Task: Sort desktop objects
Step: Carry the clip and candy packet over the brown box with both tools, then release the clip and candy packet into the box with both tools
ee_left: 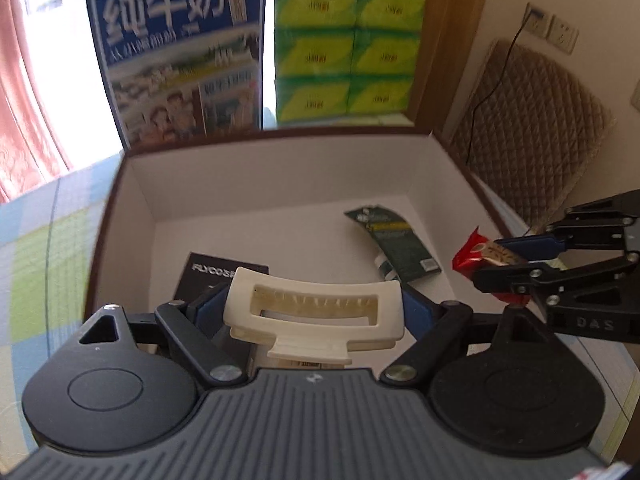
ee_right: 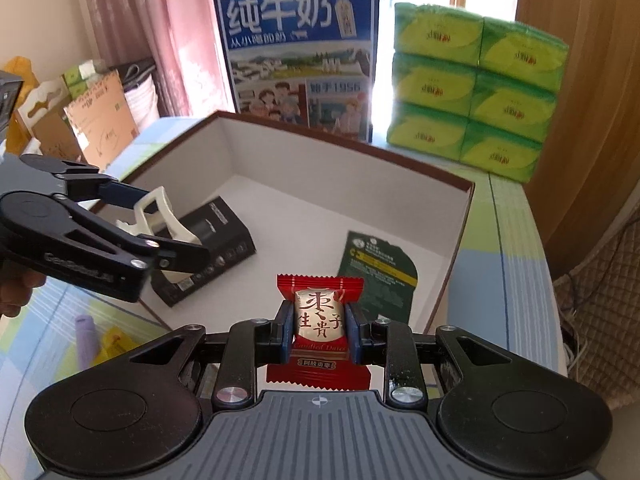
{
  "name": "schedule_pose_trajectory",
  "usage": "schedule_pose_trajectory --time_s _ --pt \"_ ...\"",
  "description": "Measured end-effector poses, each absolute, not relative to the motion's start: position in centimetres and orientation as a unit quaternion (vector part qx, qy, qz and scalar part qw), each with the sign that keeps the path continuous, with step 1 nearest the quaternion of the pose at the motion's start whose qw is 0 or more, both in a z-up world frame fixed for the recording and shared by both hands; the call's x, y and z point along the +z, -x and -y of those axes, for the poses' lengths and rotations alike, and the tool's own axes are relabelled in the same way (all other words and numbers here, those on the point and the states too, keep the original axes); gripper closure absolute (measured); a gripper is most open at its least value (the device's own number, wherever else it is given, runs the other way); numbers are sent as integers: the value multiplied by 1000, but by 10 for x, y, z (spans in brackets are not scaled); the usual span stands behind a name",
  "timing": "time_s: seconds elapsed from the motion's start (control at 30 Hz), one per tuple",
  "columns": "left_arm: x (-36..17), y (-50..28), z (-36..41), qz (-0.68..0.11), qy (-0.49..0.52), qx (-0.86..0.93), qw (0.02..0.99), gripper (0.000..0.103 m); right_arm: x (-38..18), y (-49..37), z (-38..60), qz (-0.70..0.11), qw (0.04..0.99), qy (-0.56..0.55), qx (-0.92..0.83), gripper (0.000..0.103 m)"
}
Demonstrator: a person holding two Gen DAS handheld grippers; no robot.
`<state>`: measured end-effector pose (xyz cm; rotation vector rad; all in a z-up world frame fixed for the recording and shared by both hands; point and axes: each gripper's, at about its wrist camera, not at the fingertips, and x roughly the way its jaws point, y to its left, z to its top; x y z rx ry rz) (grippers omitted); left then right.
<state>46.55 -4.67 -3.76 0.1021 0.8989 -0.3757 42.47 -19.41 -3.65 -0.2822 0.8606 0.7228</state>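
While both loads are held over the open box (ee_right: 466,204), the white hair clip (ee_left: 314,312) is pinched by the left tool (ee_left: 314,308) and the candied-date packet (ee_right: 319,320) by the right tool (ee_right: 319,330); a collision between them could be caused by simultaneous release.

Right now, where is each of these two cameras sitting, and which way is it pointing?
Left wrist view: sits on the left gripper, looking forward into the open box; its own fingers clamp a cream hair clip, and the right gripper enters at right.
Right wrist view: sits on the right gripper, facing the same box; it clamps a red candy packet, with the left gripper at left.
Shared: box, black carton, dark green packet, milk carton, green tissue packs.
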Motion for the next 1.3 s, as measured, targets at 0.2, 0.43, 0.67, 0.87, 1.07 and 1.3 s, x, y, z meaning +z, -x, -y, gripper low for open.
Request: schedule_pose_trajectory --time_s 0.2,0.43,0.67,0.87,1.07,1.3 --pt "-54 -475 55 -450 -58 -185 872 18 -49 -432 195 -422 827 138 345 79" --pt "-72 -483 59 -470 -68 -180 861 18 -56 -438 191 -427 821 147 349 79" --pt "-79 -488 57 -482 -68 -177 856 18 -62 -441 185 -432 815 158 352 79" --pt "-74 -489 52 -476 -69 -173 860 12 -67 -444 179 -437 810 165 355 79" --pt "-69 -488 39 -472 -60 -157 865 12 -71 -448 172 -440 808 169 354 79" --pt "-64 -485 25 -468 -58 -140 871 12 -73 -451 166 -434 813 163 353 73"
